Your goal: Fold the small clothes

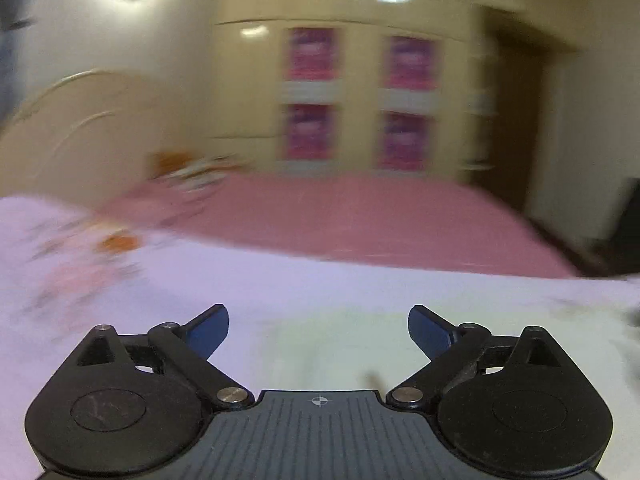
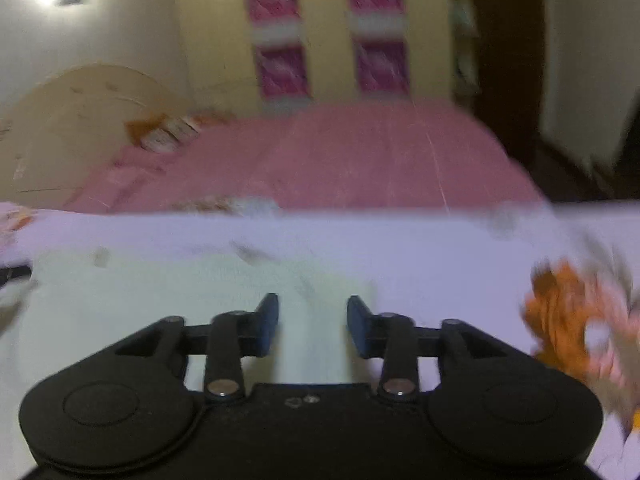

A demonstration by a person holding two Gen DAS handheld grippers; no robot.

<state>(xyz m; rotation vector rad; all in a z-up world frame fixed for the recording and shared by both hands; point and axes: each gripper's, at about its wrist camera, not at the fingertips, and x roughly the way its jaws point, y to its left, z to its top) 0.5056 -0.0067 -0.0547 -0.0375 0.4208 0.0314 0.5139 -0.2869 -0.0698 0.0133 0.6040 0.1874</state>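
A small pale cream garment [image 2: 192, 300] lies flat on a white sheet [image 1: 320, 288] printed with orange and pink patterns, which covers the near part of a bed. In the right wrist view the garment spreads from the centre toward 9 o'clock; in the left wrist view it sits just ahead of the fingers, from centre toward 3 o'clock. It looks like a neat rectangle, so at least one fold seems done, though blur hides its edges and any further folds or other clothes left cannot be told. The left hand-held gripper [image 1: 318, 330] is released, its jaws spread wide with nothing between them. The right hand-held gripper [image 2: 312, 326] is partly open above the garment, pinching nothing. Beyond, at 12 o'clock, stretch a pink bedspread [image 2: 340, 152], a cream headboard [image 2: 72, 120] at 10 o'clock and a wardrobe [image 1: 360, 92] with pink panels.
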